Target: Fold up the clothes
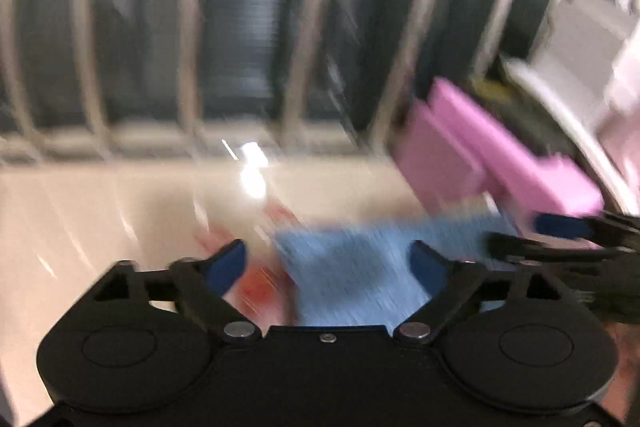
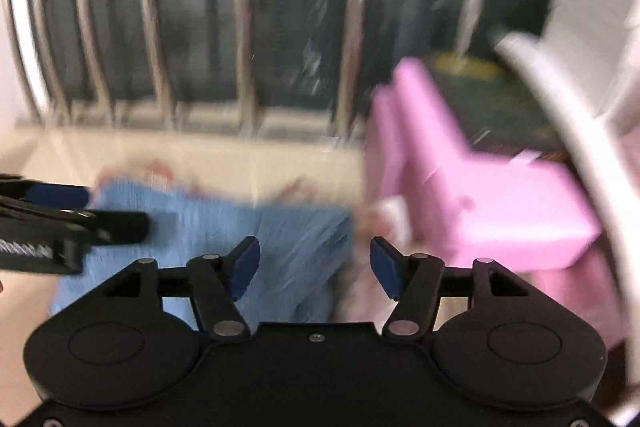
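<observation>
A light blue garment [image 1: 360, 267] lies on the pale tabletop [image 1: 80, 211], blurred by motion. My left gripper [image 1: 330, 263] hovers over the garment's left part, open, its blue pads [image 1: 232, 267] wide apart and pressing on nothing. A reddish patterned cloth [image 1: 260, 287] shows just left of the blue one. In the right wrist view my right gripper [image 2: 316, 265] stands open over the right edge of the blue garment [image 2: 280, 239], nothing pinched. The left gripper [image 2: 80, 207] reaches in from the left edge there; the right gripper [image 1: 532, 233] shows at the right edge of the left wrist view.
A pink blocky object [image 2: 500, 203] sits at the right, close to my right gripper, also in the left view as the pink object [image 1: 500, 155]. A white curved rim [image 2: 560, 115] arcs behind it. Metal railing bars [image 1: 192, 47] stand along the table's far edge.
</observation>
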